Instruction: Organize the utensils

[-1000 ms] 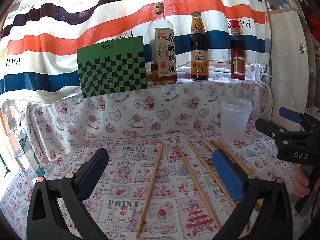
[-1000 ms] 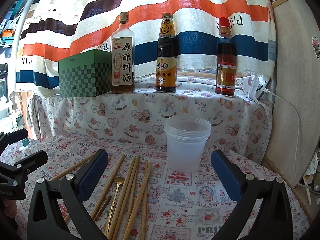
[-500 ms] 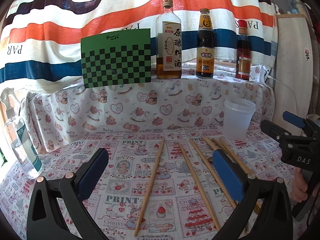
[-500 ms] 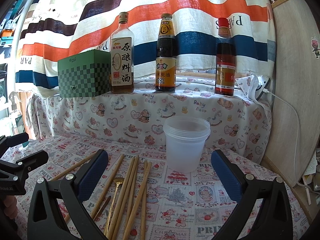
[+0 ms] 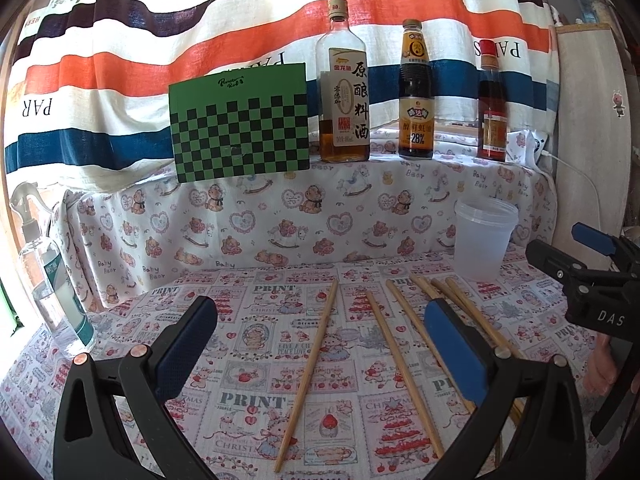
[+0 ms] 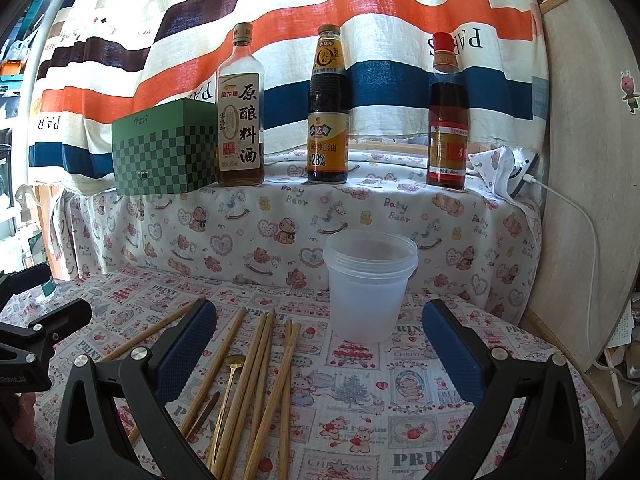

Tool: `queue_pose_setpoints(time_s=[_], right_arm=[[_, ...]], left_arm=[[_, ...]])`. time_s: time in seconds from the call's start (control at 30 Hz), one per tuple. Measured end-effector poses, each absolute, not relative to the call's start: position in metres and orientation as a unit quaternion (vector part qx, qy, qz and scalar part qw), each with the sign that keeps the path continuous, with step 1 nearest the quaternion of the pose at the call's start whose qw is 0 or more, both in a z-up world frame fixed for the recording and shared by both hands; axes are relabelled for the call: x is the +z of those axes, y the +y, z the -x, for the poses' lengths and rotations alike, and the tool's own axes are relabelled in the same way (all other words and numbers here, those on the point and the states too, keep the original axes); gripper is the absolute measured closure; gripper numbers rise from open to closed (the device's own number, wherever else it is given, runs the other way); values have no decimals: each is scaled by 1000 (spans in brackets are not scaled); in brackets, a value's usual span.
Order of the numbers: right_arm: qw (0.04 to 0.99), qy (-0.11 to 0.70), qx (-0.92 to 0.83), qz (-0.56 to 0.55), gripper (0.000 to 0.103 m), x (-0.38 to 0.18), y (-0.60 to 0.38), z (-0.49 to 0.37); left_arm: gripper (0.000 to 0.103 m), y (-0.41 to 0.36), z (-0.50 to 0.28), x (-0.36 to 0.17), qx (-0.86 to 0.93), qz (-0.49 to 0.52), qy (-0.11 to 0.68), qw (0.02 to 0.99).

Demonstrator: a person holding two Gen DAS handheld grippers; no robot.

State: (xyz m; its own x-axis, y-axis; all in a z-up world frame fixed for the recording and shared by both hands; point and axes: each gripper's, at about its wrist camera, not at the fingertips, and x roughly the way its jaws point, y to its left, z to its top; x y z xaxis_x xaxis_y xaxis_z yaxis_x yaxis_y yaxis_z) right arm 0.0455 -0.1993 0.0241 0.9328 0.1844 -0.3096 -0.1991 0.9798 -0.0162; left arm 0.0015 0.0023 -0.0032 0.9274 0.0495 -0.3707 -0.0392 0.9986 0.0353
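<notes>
Green checkered box [image 5: 239,124], striped orange-blue-white curtain [image 5: 160,40], tan chopsticks [image 5: 308,372]

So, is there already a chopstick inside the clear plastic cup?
No, the clear plastic cup is empty, and the chopsticks all lie flat on the tablecloth beside it.

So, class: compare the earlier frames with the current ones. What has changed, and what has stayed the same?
Only the left gripper moved: its view drifted left, so the bottles and cup sit further right in frame. It took hold of nothing. The right gripper stayed put, both stay open and empty, and the chopsticks lie untouched.
</notes>
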Motion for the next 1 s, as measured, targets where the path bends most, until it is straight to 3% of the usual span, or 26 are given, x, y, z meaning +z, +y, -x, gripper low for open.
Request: queue_pose_setpoints(time_s=[1.0], right_arm=[[983, 152, 95, 25, 0, 24, -198, -45]], left_arm=[[0, -2, -4, -6, 9, -26, 215, 976]])
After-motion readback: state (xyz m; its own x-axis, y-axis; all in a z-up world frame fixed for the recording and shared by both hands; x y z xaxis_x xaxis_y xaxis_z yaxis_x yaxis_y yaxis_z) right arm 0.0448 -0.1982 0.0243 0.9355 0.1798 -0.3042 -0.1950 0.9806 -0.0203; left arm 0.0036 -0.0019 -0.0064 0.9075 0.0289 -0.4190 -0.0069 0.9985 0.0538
